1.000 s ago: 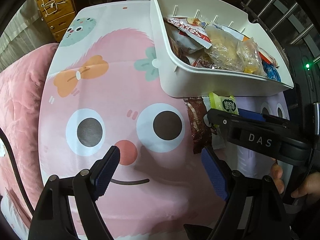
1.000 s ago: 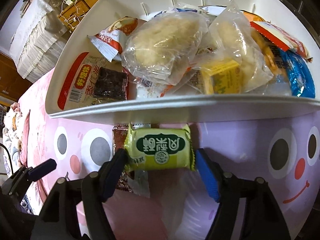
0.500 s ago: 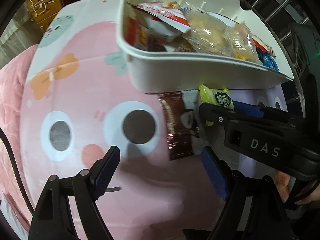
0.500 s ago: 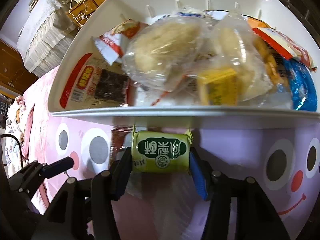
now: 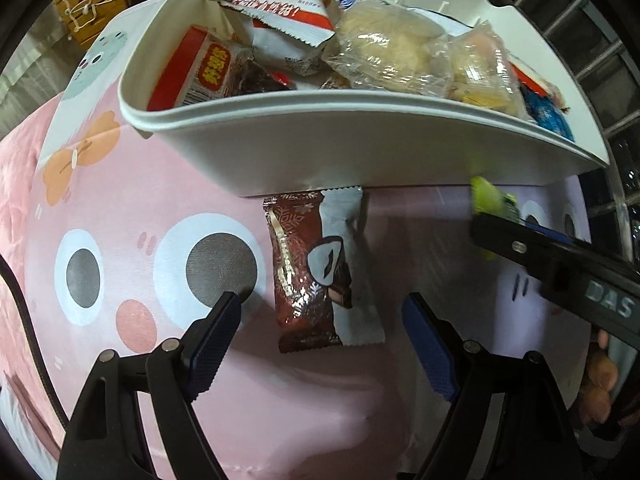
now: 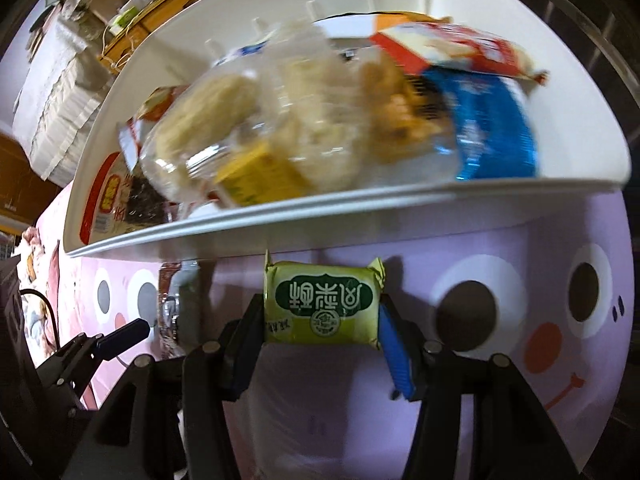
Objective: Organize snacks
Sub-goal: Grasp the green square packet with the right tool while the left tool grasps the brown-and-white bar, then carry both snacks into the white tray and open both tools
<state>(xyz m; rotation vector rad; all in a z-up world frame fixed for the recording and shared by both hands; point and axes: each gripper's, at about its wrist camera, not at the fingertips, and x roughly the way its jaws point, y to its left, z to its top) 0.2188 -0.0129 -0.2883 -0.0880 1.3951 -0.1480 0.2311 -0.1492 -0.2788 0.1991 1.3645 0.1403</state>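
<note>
My right gripper (image 6: 322, 322) is shut on a green snack packet (image 6: 323, 308) and holds it just below the front rim of the white basket (image 6: 360, 210). In the left wrist view the packet (image 5: 490, 200) shows at the right, gripped by the right gripper (image 5: 500, 220). My left gripper (image 5: 322, 322) is open and empty, its jaws either side of a brown and white chocolate snack packet (image 5: 320, 272) that lies flat on the cartoon cloth by the basket wall (image 5: 340, 160). The basket holds several snacks.
A pink and lilac cartoon-face cloth (image 5: 140, 280) covers the surface. A wooden drawer cabinet (image 5: 96, 4) stands at the back left. Metal bars (image 5: 580, 52) run behind the basket at the right. A stack of white cloth (image 6: 52, 100) lies at the far left.
My right gripper has closed on the green packet and lifted it slightly toward the right. My left gripper has moved right, so the brown packet now lies between its open jaws.
</note>
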